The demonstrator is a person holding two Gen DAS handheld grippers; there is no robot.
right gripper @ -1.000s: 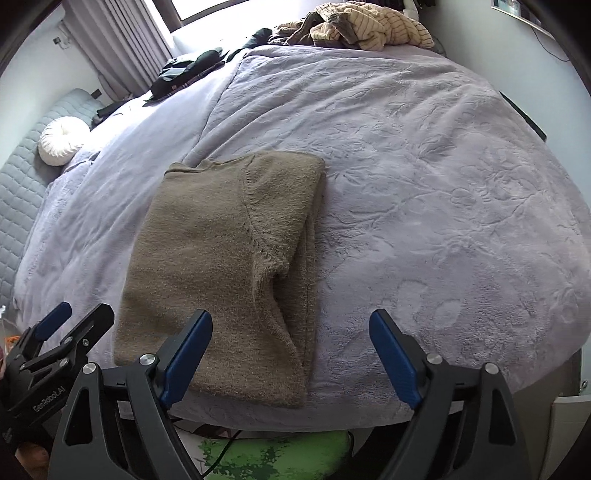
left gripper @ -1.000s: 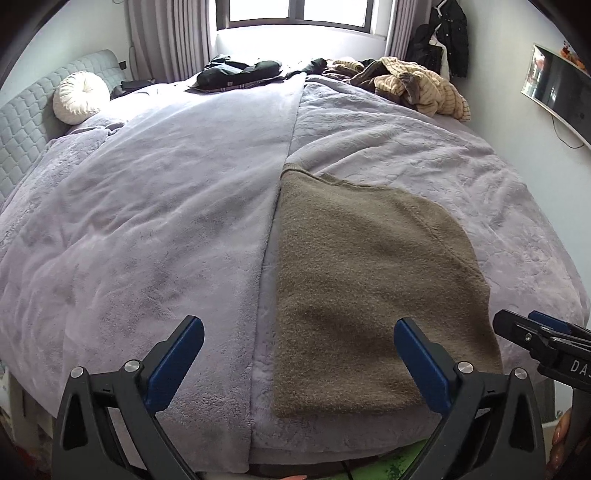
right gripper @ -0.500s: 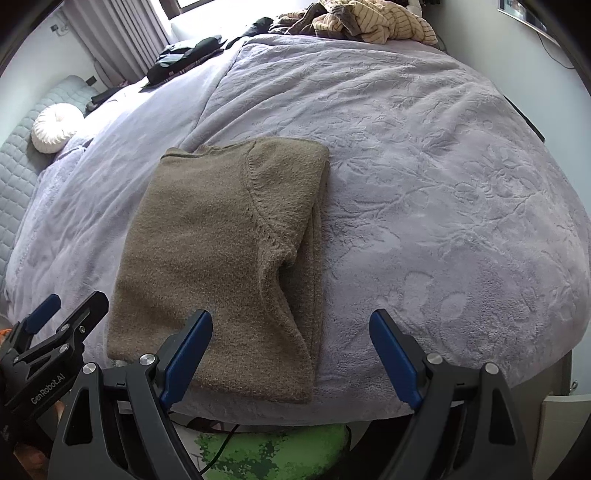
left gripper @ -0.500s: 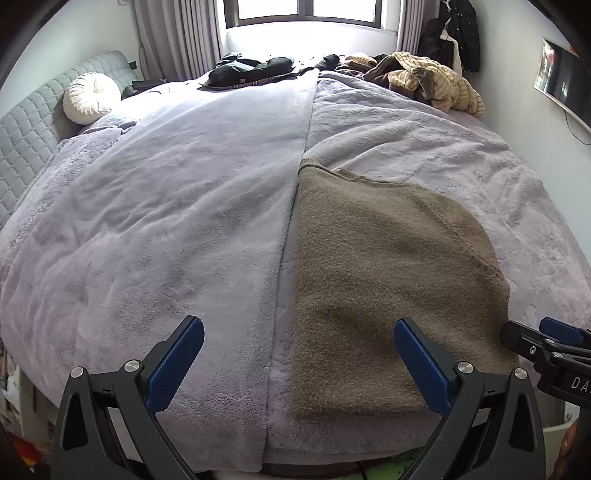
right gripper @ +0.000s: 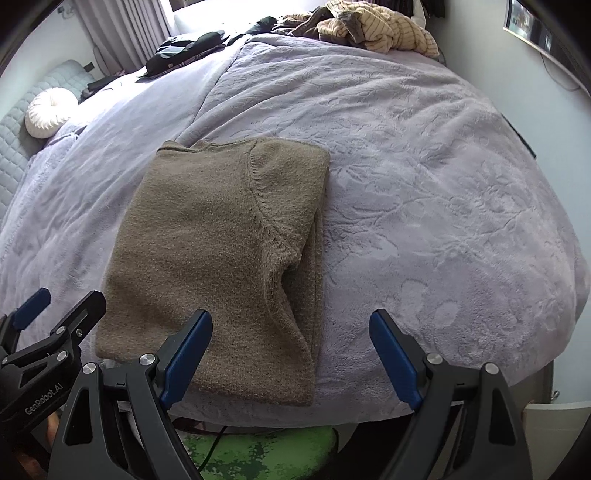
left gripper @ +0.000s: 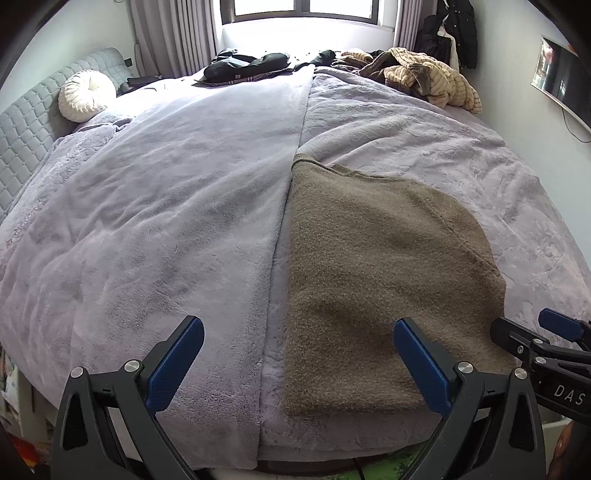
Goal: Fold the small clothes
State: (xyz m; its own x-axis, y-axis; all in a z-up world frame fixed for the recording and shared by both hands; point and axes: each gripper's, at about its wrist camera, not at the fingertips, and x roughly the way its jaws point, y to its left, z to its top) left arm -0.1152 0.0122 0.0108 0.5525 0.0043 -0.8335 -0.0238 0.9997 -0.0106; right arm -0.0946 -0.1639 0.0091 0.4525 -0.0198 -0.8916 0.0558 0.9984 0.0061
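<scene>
A brown knitted sweater (left gripper: pixel 373 273) (right gripper: pixel 218 251) lies folded lengthwise on the lilac bed cover, its sleeve tucked over the body, its hem at the bed's near edge. My left gripper (left gripper: pixel 295 354) hovers open above the near edge, straddling the sweater's left border, with nothing between its blue pads. My right gripper (right gripper: pixel 291 350) is open too, over the sweater's lower right corner, not touching it. Each gripper shows at the edge of the other's view: the right gripper (left gripper: pixel 546 350) and the left gripper (right gripper: pixel 48 325).
A heap of striped and brown clothes (left gripper: pixel 421 74) (right gripper: pixel 373 29) sits at the far right of the bed, dark garments (left gripper: pixel 247 66) at the far middle, a round white cushion (left gripper: pixel 86 96) by the quilted headboard. A green patterned thing (right gripper: pixel 258 450) lies below the bed edge.
Both views have shifted slightly, so the sweater sits a little farther right in the frames. Both grippers stay open, and the sweater has not moved on the bed.
</scene>
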